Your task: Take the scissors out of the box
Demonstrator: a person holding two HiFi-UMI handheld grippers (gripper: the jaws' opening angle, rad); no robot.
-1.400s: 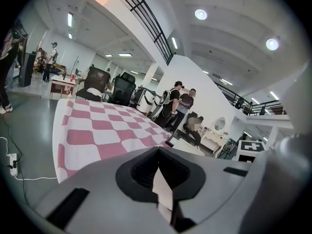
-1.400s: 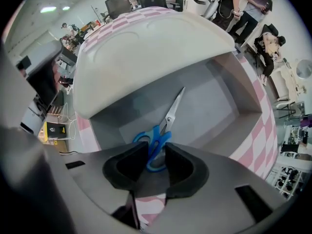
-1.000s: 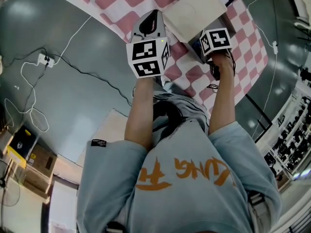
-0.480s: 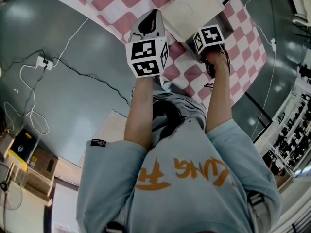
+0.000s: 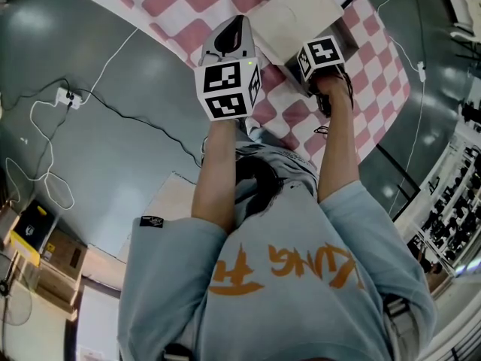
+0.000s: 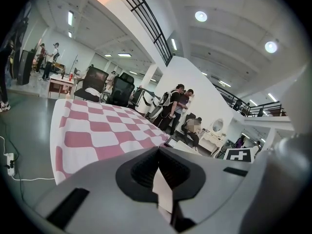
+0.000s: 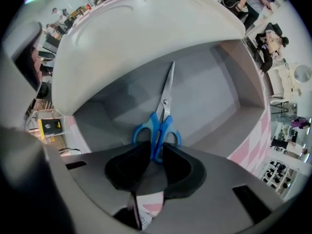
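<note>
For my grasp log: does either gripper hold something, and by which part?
The right gripper holds the scissors by the blue handles, where the two loops meet. The left gripper is shut and holds nothing.

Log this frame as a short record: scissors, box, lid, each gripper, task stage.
scissors: blue handles, lying flat in the box, blades pointing away from the right gripper
box: grey inside, standing on the checked cloth
lid: raised
right gripper: reaching into the box, jaws closed on the scissors' handles
left gripper: jaws together, empty, held beside the box
task stage: scissors gripped, not yet lifted out
</note>
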